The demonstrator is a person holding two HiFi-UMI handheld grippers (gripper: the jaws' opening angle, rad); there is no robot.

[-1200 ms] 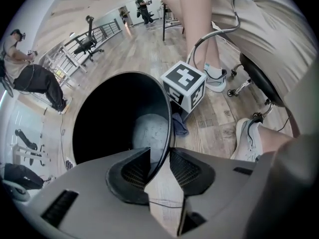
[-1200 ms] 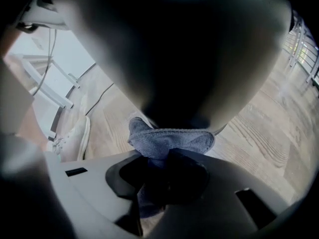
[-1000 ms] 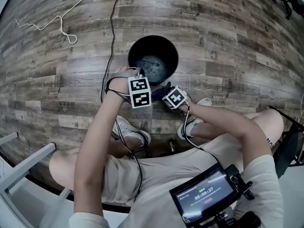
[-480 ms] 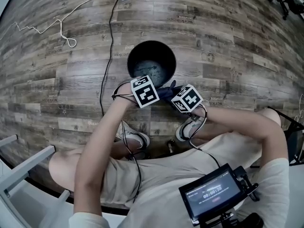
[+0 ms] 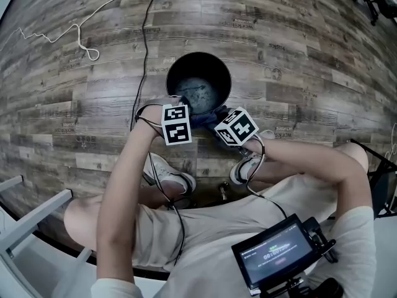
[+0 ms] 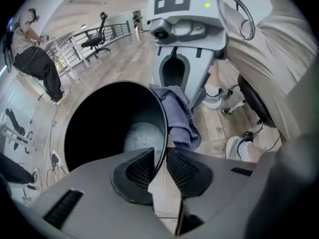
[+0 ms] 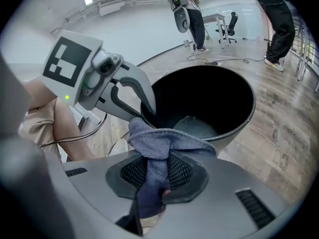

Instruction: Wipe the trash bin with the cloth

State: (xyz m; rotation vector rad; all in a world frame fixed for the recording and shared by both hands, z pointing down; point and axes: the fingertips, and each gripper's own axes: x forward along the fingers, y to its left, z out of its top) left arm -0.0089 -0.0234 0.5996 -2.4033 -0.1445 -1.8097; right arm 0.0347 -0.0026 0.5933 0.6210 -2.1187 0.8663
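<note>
The person wears beige shorts (image 5: 155,228), white sneakers (image 5: 166,169); grey tongs (image 6: 158,171) bear black-and-white marker cubes (image 5: 177,124).

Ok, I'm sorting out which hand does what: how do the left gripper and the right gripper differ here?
The left gripper has just closed its jaws on the trash bin's rim, one pad inside, one outside; the right gripper is shut on the blue cloth. In the head view the left gripper sits left of the right gripper. Both are at the bin's near edge.

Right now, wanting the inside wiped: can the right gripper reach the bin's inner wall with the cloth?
Probably yes: the right gripper holds the cloth at the rim of the bin, whose mouth looks clear.
</note>
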